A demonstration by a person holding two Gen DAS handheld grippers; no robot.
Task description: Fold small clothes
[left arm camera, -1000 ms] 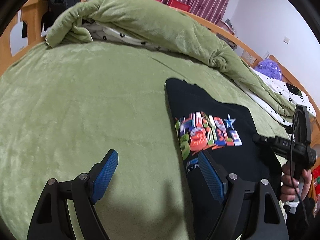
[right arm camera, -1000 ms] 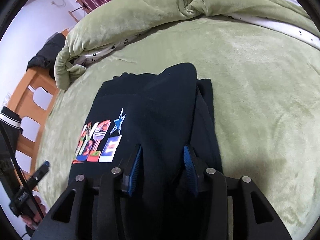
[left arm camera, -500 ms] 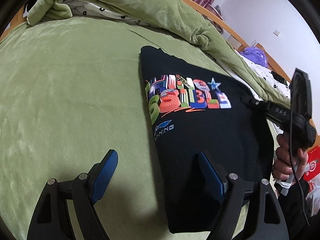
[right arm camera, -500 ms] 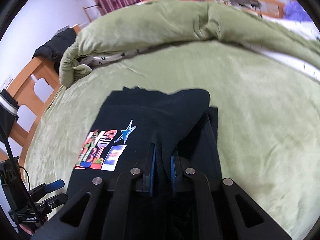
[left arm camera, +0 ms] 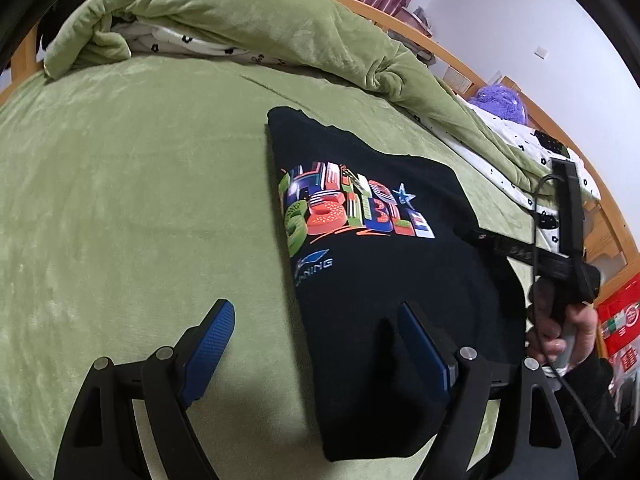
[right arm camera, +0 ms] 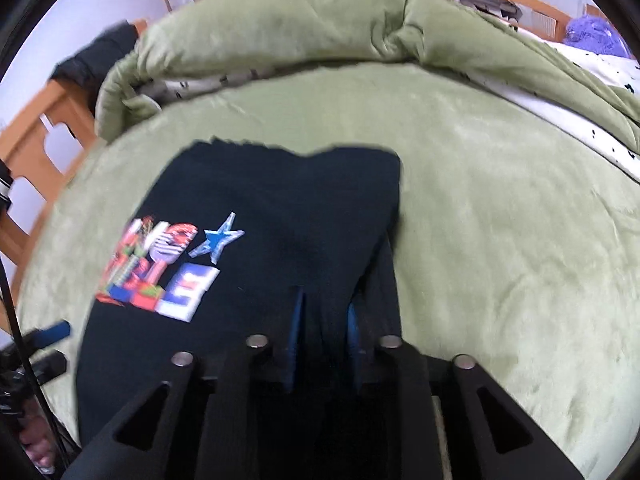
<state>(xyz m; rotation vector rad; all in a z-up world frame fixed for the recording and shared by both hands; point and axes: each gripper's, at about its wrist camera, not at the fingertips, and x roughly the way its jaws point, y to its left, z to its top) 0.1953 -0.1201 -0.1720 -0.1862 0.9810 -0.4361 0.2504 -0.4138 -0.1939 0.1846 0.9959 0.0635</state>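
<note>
While the right gripper (right arm camera: 322,316), just eased, pinches the shirt (right arm camera: 280,216) fold, lay it flat; left gripper (left arm camera: 316,340) gapes empty.

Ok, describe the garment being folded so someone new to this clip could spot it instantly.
A green plush blanket covers the bed; the only dark piece lying flat on it is a black shirt. Its multicoloured block lettering with a blue star sets it apart from the rolled green duvet behind.

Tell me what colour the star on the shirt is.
Blue star; clearest in the right wrist view.
</note>
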